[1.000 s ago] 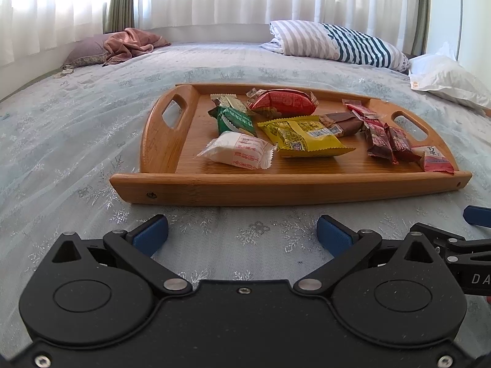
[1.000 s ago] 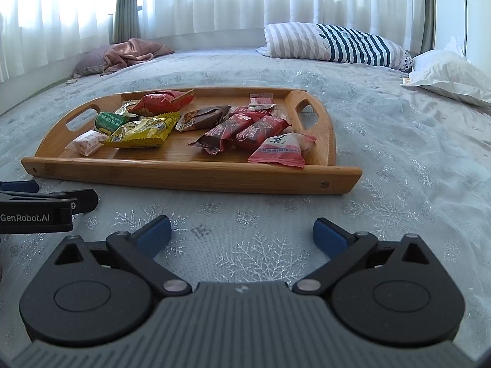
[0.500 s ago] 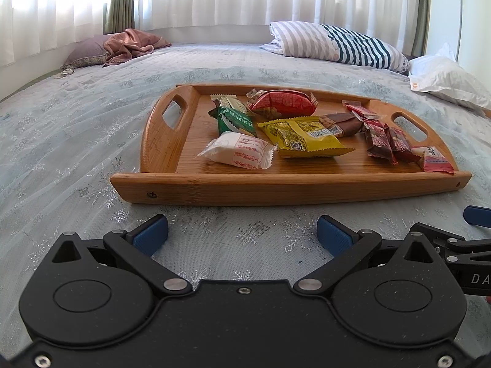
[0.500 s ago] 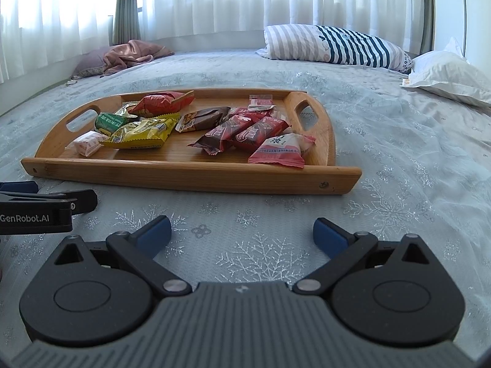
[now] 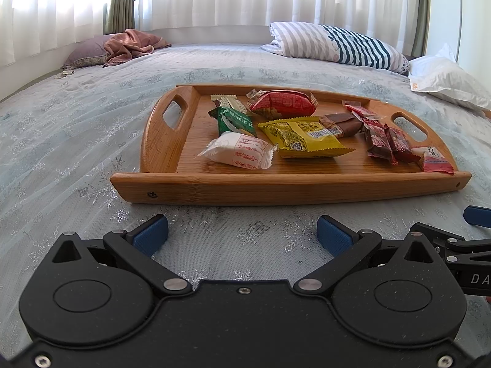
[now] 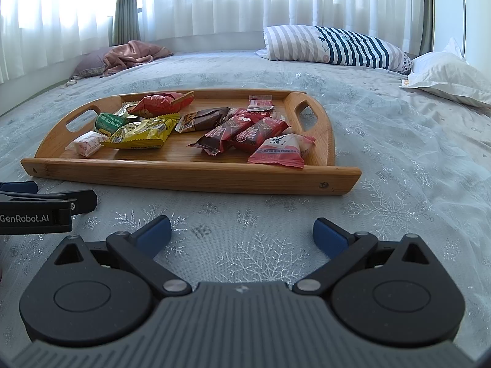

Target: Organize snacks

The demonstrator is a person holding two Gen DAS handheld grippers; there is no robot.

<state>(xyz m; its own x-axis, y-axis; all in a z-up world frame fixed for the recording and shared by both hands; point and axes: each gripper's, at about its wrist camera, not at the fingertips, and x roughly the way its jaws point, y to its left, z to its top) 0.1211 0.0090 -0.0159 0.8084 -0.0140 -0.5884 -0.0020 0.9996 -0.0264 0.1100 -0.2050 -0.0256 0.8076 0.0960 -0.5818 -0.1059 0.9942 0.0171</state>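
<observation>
A wooden tray point(image 5: 276, 184) point(image 6: 184, 173) with two handle slots lies on the bed and holds several wrapped snacks. Among them are a white pack point(image 5: 237, 153) at the front left, a yellow pack point(image 5: 302, 136), a green pack point(image 5: 234, 121), a red pack point(image 5: 282, 104), a brown bar point(image 6: 204, 119), dark red bars point(image 6: 242, 130) and a pink-and-white pack point(image 6: 280, 150) at the front right. My left gripper point(image 5: 242, 234) hovers open just in front of the tray's near rim. My right gripper point(image 6: 241, 234) is open too, level with it, nothing between its blue pads.
The bed has a pale blue snowflake-print cover point(image 6: 399, 168). A striped pillow point(image 5: 340, 44), a white pillow point(image 5: 445, 78) and a pink cloth on a purple pillow point(image 5: 122, 44) lie far back near the curtains. The other gripper's side shows in each view's edge.
</observation>
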